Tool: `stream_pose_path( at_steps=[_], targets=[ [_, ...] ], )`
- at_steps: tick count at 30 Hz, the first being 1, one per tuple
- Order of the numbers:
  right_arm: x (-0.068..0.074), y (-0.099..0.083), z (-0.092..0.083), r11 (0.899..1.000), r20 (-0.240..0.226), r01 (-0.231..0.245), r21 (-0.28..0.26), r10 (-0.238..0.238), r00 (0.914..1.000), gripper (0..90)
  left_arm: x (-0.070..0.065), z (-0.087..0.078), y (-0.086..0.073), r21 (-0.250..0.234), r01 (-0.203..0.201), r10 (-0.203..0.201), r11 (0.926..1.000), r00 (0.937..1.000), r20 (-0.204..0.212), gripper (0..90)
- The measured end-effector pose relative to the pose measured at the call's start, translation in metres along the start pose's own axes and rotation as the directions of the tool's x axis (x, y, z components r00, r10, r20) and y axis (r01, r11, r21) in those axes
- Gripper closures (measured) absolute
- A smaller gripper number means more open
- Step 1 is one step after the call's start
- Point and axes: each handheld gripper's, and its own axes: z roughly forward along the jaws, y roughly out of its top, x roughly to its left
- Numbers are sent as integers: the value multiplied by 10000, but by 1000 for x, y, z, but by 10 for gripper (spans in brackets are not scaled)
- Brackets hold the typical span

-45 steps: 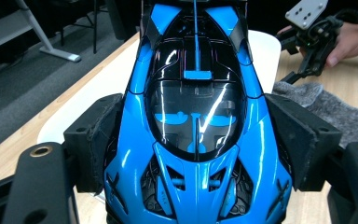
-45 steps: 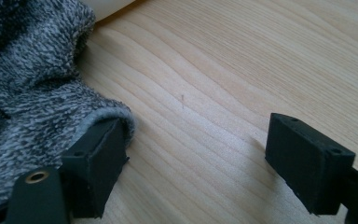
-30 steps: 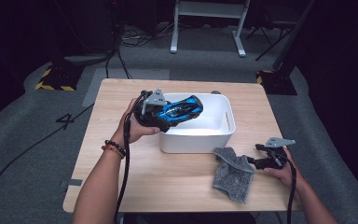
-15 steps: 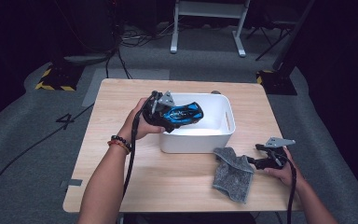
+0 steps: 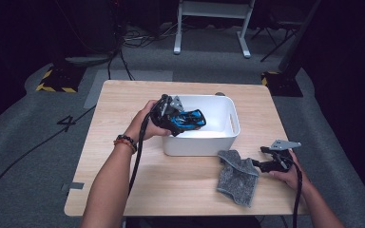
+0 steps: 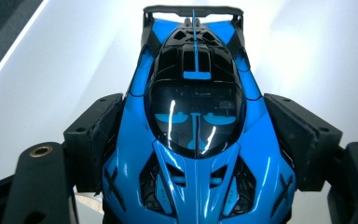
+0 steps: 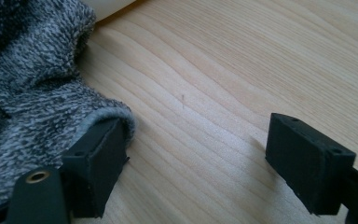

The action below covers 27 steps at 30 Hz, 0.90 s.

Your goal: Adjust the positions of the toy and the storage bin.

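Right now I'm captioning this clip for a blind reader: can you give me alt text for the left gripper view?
A blue and black toy car is clamped between the left tongs, its nose toward the camera and its rear wing at the top. Black pads press on both of its sides. Behind it is the white inside of a bin.

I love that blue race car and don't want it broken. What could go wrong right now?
The toy car is pinched only by its sides in the left gripper, up in the air over the white bin. If the grip slips on the shiny body, it could drop and crack. It could also bump the bin's rim going in. The right gripper sits open beside the grey cloth, so it may snag it.
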Motion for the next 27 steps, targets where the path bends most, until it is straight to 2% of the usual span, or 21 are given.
stream_pose_path(
  at_steps=[5,6,12,17,26,27],
  targets=[
    [0,0,0,10000,6,-8,-1,8,10000,204,1,7,6,632,-220,195,9978,9990,409,242],
    [0,0,0,10000,5,-8,0,8,10000,204,1,8,7,797,-304,275,9964,9989,369,242],
    [0,0,0,10000,0,-12,0,12,10000,204,-1,14,11,948,-419,369,9946,9978,544,242],
    [0,0,0,10000,-3,-10,0,10,10000,204,-1,20,16,1258,-489,382,9909,9956,860,242],
    [0,0,0,10000,-1,-10,-1,10,10000,204,3,26,22,1941,-658,426,9788,9917,1215,242],
    [0,0,0,10000,-3,-8,0,8,10000,204,3,26,22,2015,-573,318,9778,9913,1276,241]
  ],
)
